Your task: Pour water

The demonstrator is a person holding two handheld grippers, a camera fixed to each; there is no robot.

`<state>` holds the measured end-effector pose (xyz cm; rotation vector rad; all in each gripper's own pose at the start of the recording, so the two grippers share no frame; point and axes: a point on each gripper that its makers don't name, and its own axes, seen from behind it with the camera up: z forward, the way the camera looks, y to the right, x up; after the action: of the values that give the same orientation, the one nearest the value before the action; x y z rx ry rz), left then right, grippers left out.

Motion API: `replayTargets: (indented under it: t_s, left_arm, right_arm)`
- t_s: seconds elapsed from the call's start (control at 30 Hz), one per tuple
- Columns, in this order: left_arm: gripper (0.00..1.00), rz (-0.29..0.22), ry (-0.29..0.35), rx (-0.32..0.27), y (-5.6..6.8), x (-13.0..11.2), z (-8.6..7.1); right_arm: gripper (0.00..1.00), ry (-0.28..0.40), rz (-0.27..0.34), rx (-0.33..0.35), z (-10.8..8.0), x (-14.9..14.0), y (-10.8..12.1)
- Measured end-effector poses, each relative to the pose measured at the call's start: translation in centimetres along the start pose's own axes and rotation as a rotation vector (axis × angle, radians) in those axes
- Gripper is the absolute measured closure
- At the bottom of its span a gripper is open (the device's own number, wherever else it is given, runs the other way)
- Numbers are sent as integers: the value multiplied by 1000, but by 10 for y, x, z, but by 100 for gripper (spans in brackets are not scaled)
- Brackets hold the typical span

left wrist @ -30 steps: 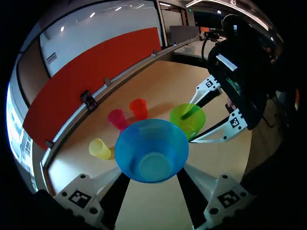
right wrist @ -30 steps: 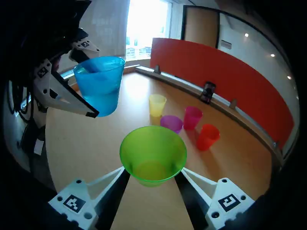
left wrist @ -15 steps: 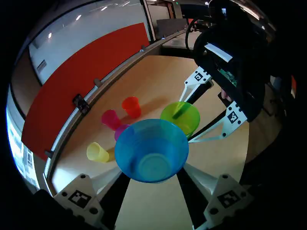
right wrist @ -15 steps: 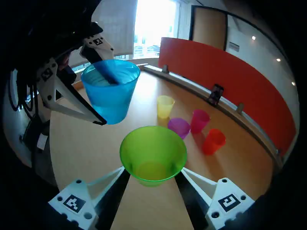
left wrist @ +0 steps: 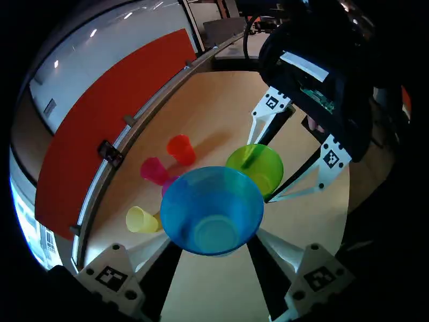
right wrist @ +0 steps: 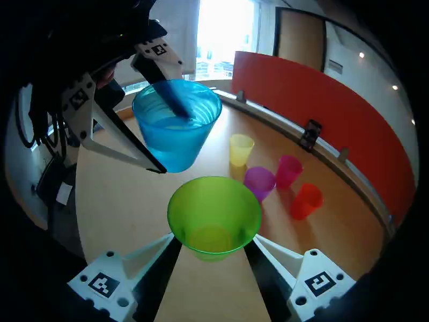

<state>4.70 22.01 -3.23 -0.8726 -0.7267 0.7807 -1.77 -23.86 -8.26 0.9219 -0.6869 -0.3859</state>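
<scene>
Closer than before, the translucent blue plastic cup (right wrist: 177,126), tapered and glossy, hangs just above and beside the translucent green plastic cup (right wrist: 213,214), over the pale wooden table (right wrist: 123,198). Water shows through its wall. The left gripper (left wrist: 212,239) pinches the blue one and the right gripper (right wrist: 213,241) pinches the green; both sets of fingertips are hidden behind the cups. In the left gripper view, a small purple plastic cup (left wrist: 169,185) is mostly hidden.

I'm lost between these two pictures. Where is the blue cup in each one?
Left gripper view: blue cup low centre, nearest the camera.
Right gripper view: upper left, raised beyond the green cup.
Shared landmark: the orange cup.
</scene>
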Motion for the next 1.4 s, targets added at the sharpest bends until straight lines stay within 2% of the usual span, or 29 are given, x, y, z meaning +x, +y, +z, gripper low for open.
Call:
replayTargets:
  t_s: [0.3, 0.6, 0.87, 1.2, 1.4]
  left_arm:
    - [25, 44, -25, -15, 2, 0, -1]
    - [25, 66, -46, -18, 0, -6, -6]
    - [25, 100, -90, -18, -6, -17, -11]
    - [25, 154, -128, -31, -11, -20, -15]
    - [25, 163, -139, -26, -16, -19, -16]
  right_arm:
    - [18, 9, -13, 16, 2, 6, -6]
    - [19, 20, -20, 27, 3, 12, -10]
    - [18, 20, -32, 44, 4, 16, -15]
    - [18, 34, -38, 57, 7, 27, -19]
    - [19, 44, -36, 59, 5, 32, -19]
